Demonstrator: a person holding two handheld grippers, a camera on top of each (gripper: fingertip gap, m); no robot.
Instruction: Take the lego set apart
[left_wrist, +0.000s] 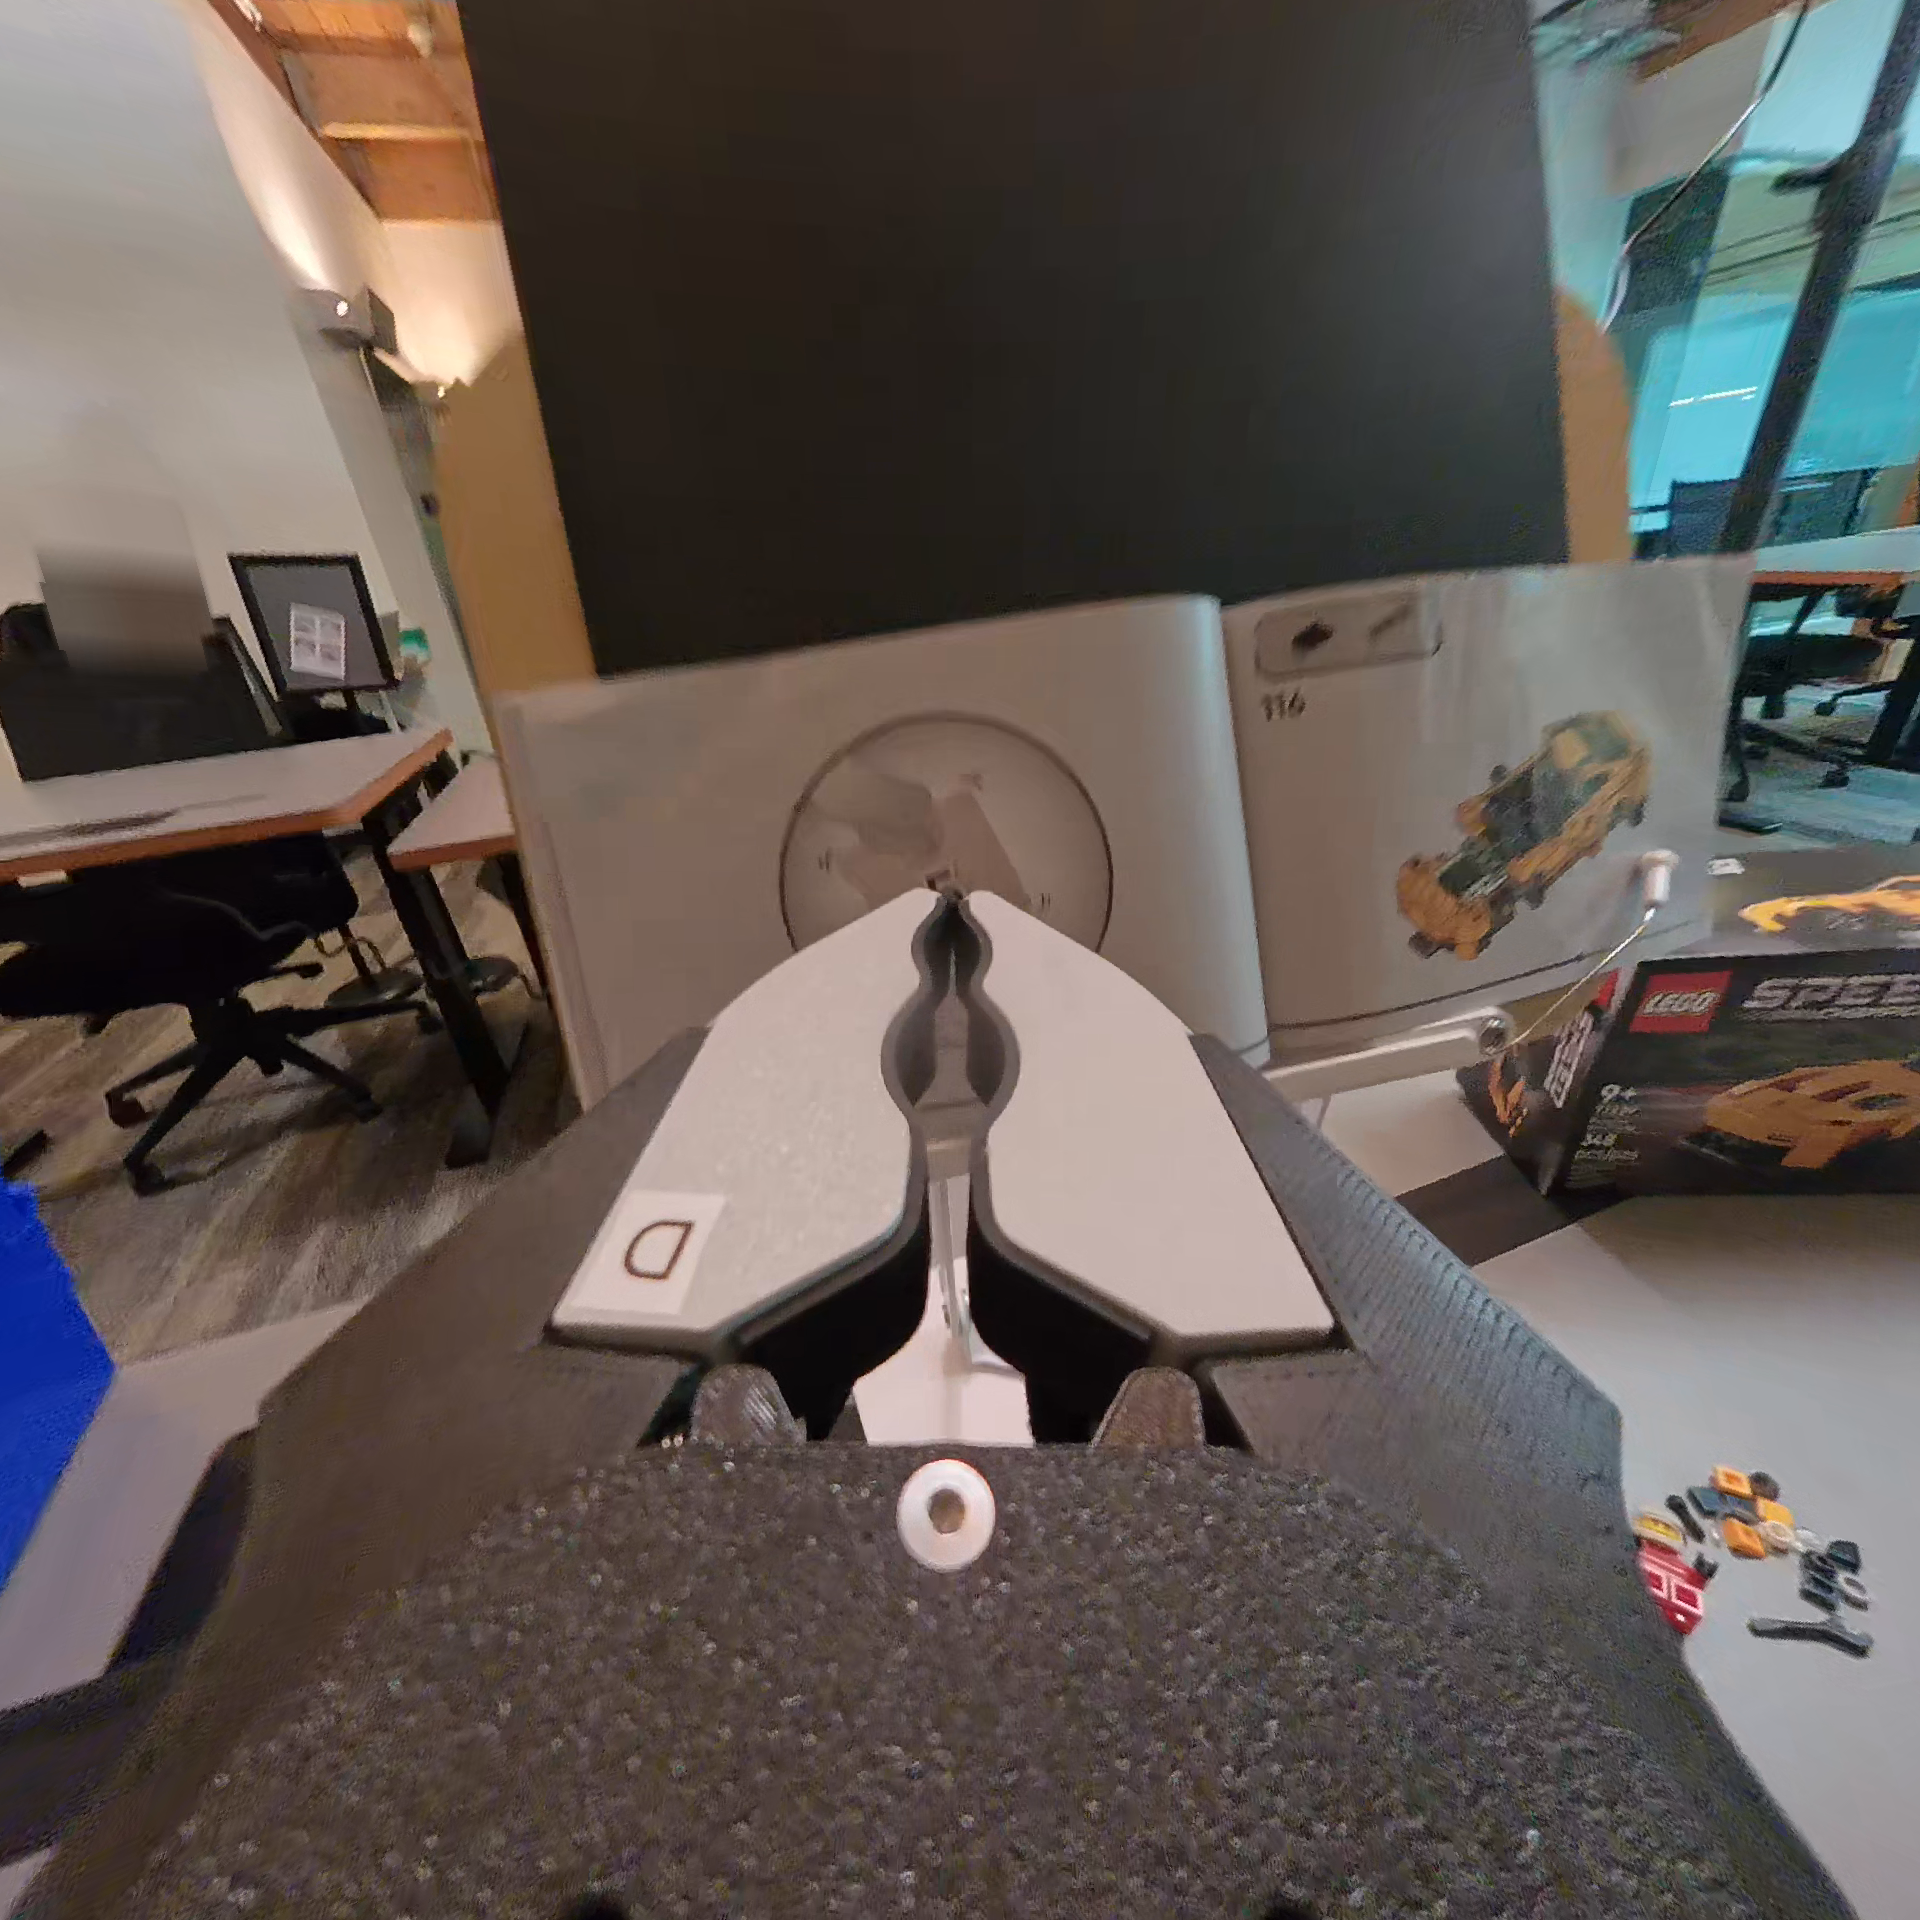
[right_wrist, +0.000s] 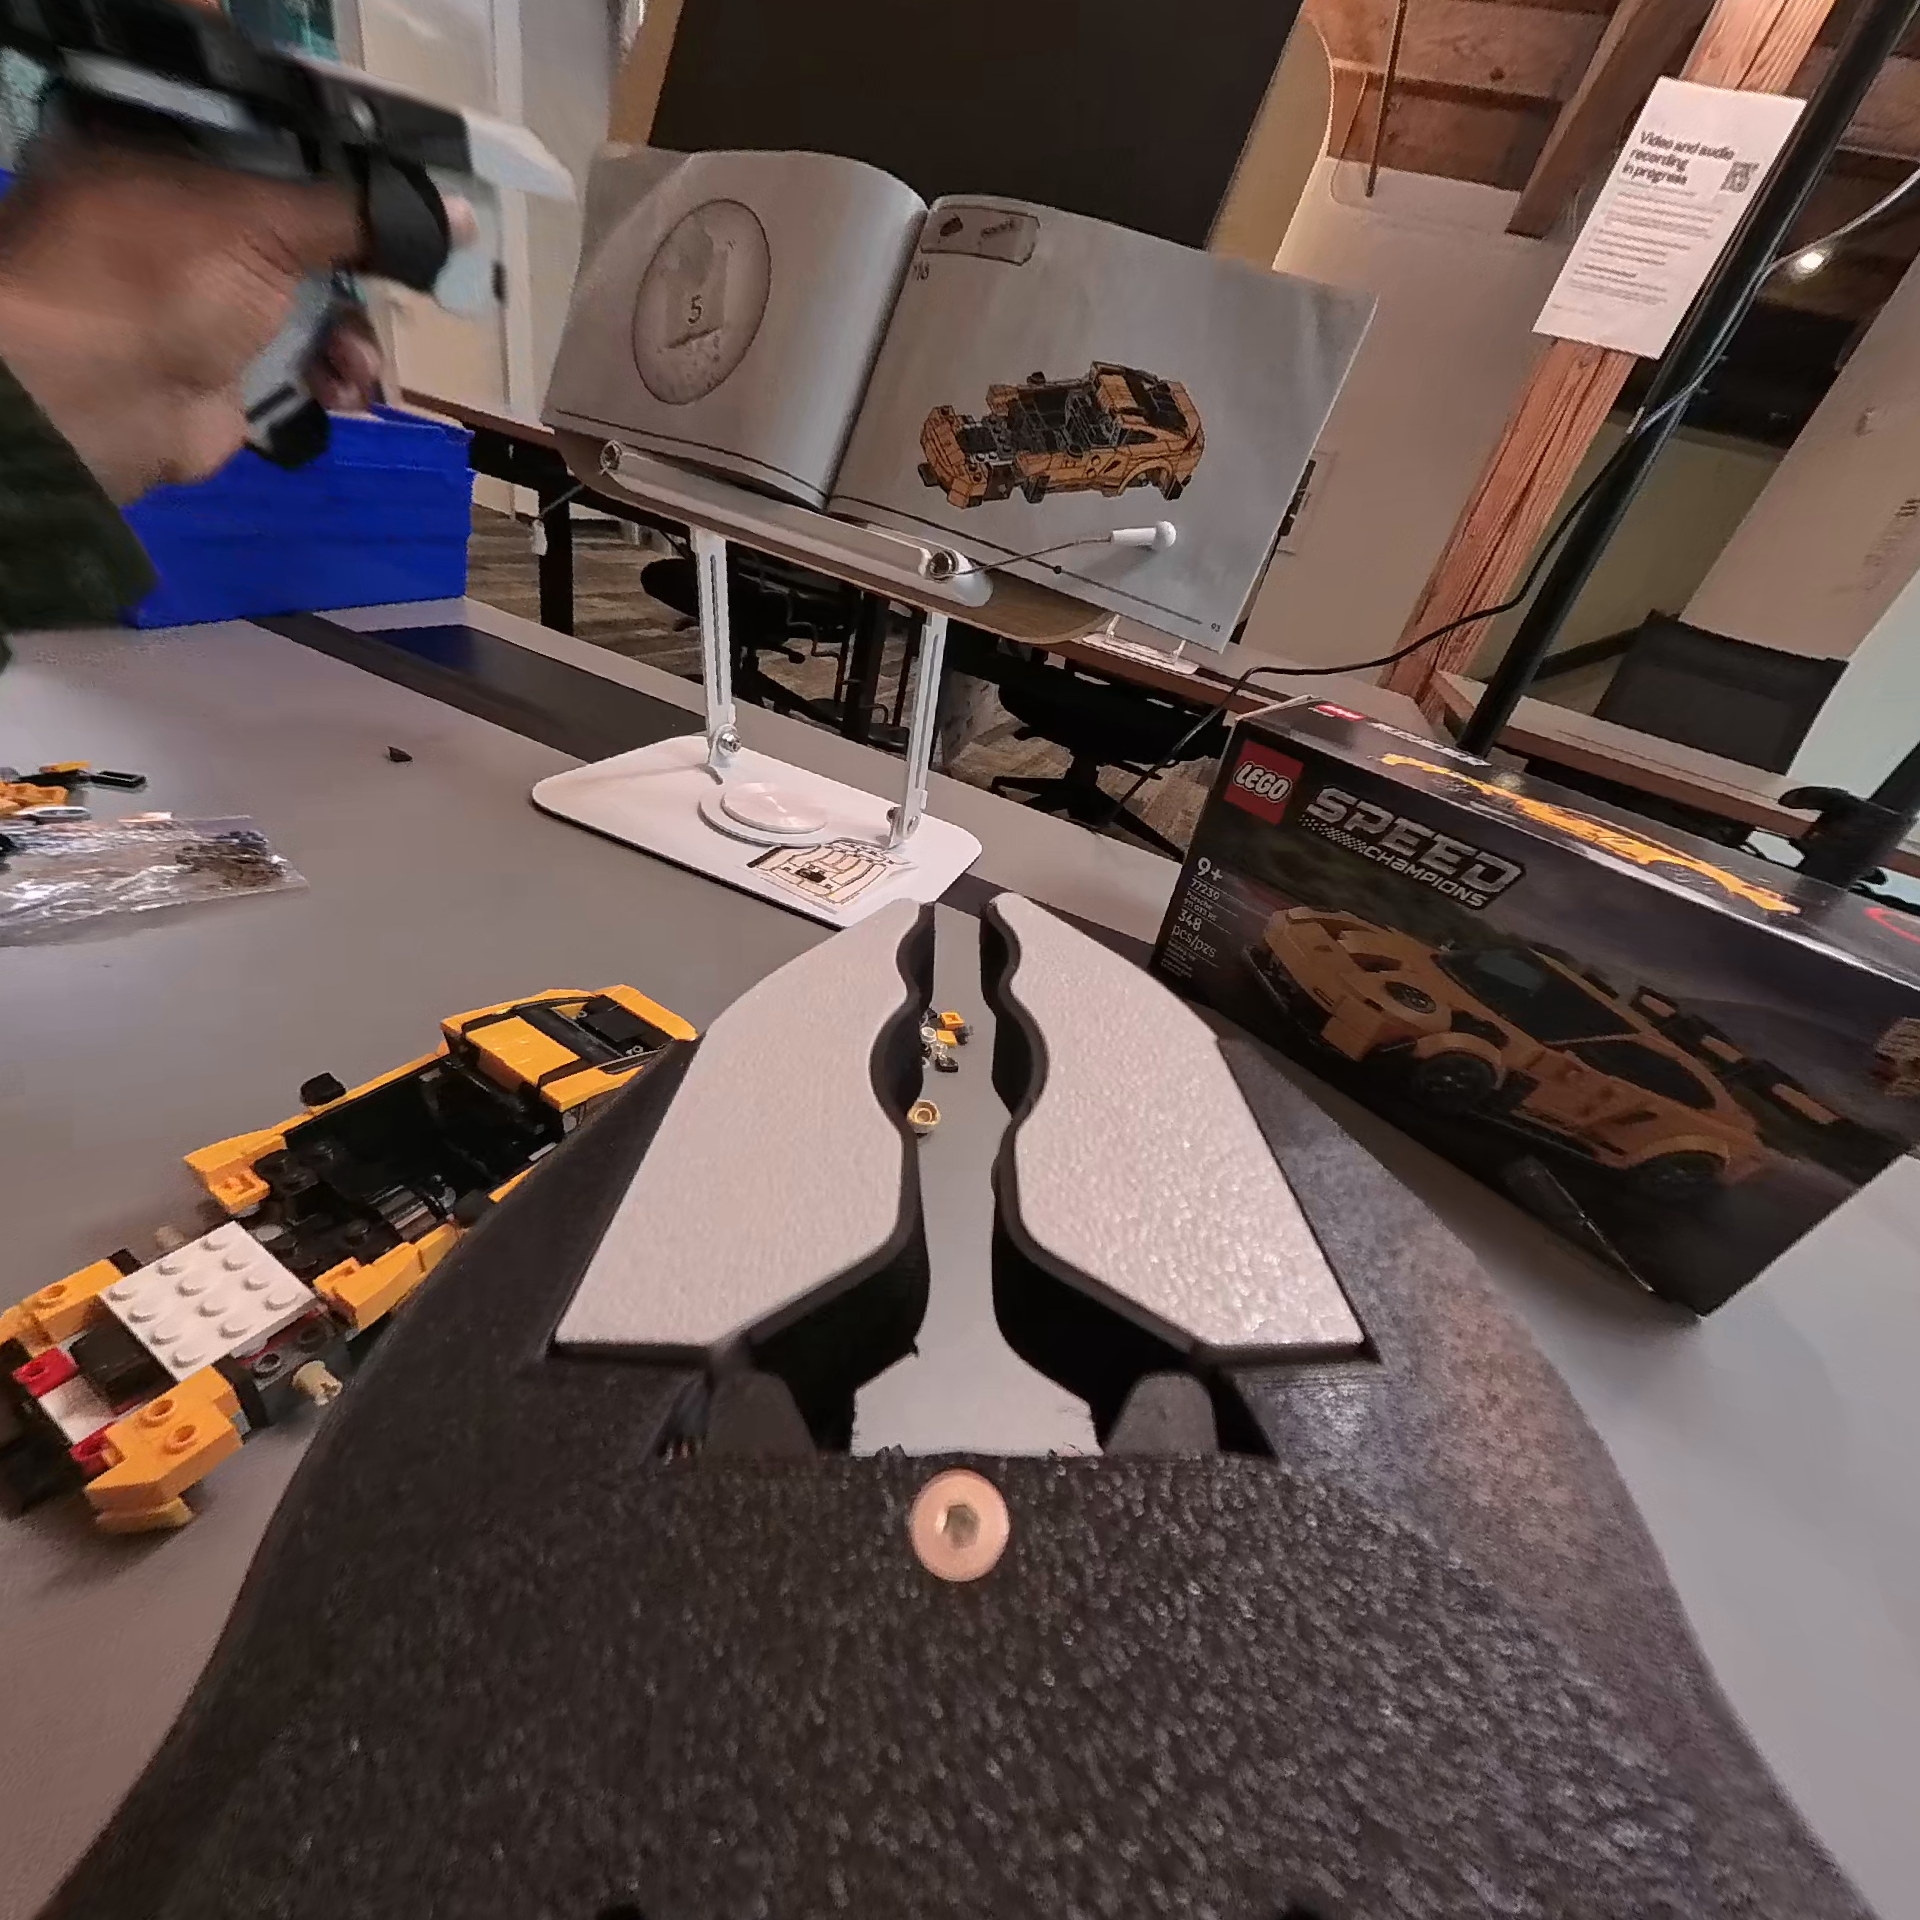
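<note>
— right hand-held gripper (right_wrist: 958, 914) sits closest, low over the grey worktop (right_wrist: 312, 727), its jaws parted by a narrow gap with nothing between them.

— and what shows through that gap?

— a few tiny loose pieces (right_wrist: 940, 1039) on the worktop, just beyond the tips. the half-stripped yellow lego car (right_wrist: 312, 1174) lies on the worktop just left of this gripper, white plate and black inner bricks exposed.

— and the other one?

— left hand-held gripper (left_wrist: 951, 902) is raised, jaws pressed together at the tips; a tiny dark bit sits at the very tips, but i cannot tell if it's held. it points at the open instruction booklet (left_wrist: 1455, 810) on its white stand (right_wrist: 769, 821).

— anything else near the car?

— beyond it, a clear bag of parts (right_wrist: 135, 873). right of the stand, the set's box (right_wrist: 1538, 997). more small pieces (left_wrist: 1756, 1558) lie right of the left gripper.
</note>
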